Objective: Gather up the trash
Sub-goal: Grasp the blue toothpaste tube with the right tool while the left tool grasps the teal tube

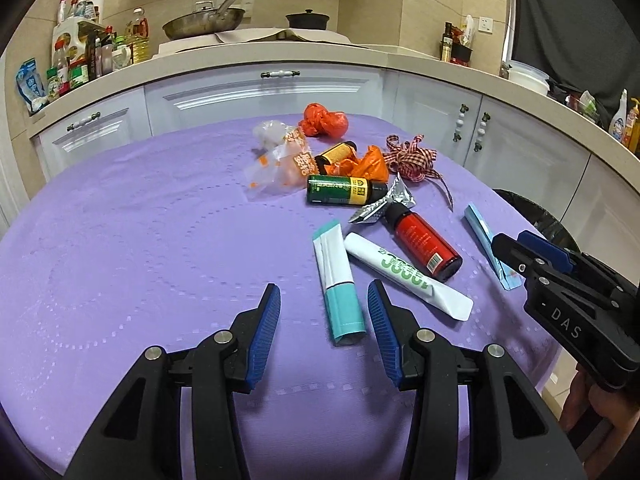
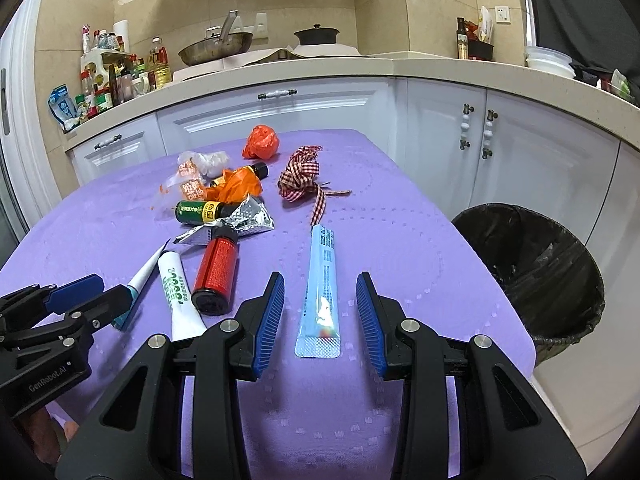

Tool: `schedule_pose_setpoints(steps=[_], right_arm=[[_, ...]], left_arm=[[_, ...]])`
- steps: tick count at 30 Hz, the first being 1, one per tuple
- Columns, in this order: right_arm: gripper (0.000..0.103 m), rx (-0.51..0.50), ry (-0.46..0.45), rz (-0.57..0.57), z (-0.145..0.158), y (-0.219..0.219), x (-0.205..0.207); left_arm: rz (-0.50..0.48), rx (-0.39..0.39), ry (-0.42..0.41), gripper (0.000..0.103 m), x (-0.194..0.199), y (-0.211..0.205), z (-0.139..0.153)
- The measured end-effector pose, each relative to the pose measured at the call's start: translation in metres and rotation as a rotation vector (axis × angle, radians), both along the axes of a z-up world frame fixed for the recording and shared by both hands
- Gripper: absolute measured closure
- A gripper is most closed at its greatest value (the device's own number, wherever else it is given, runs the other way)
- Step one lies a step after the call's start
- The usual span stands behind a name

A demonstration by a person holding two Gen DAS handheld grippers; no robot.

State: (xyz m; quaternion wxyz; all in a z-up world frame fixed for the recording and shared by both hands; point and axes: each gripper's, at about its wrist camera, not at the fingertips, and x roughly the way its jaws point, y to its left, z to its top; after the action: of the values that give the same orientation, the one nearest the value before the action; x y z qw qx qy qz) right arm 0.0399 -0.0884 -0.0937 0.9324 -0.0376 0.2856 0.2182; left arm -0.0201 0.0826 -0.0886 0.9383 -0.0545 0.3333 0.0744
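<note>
Both jaws are held apart and empty: the left gripper [image 1: 324, 300] straddles the teal tube [image 1: 338, 280], the right gripper [image 2: 320, 300] the blue sachet [image 2: 320, 284] on the desk [image 2: 420, 248]. Each should be lowered squarely before being closed.

On the worktop [image 2: 400, 248] a sachet [image 2: 320, 280] lies between the right claw's [image 2: 320, 312] jaws. At its 9 o'clock lie a bottle [image 2: 216, 268] and a tube [image 2: 176, 292]; a ribbon [image 2: 304, 176] lies at 12. The bin [image 2: 560, 280] stands off the worktop at 3 o'clock.
</note>
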Motion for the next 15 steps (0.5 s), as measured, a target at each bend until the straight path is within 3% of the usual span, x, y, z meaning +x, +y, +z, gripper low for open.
schedule_pose_setpoints(steps=[7,10,12,15], right_arm=[[0.066,0.002,0.007,-0.001,-0.0029,-0.0019,0.0018],[0.066,0.003,0.005,0.000,-0.0034,-0.0019,0.0021],[0.066,0.001,0.009,0.006,-0.0042,-0.0012,0.0030],[0.068,-0.003,0.011,0.008,-0.0065,0.0001,0.0038]], left_arm=[[-0.017,-0.005,0.000,0.059,0.0028,-0.0027,-0.0053],[-0.027,-0.001,0.000,0.069,0.0038,-0.0047,-0.0058],[-0.035,-0.002,0.005,0.082,0.0049,-0.0051,-0.0072],[-0.034,0.002,0.004,0.087,0.0049,-0.0056,-0.0078]])
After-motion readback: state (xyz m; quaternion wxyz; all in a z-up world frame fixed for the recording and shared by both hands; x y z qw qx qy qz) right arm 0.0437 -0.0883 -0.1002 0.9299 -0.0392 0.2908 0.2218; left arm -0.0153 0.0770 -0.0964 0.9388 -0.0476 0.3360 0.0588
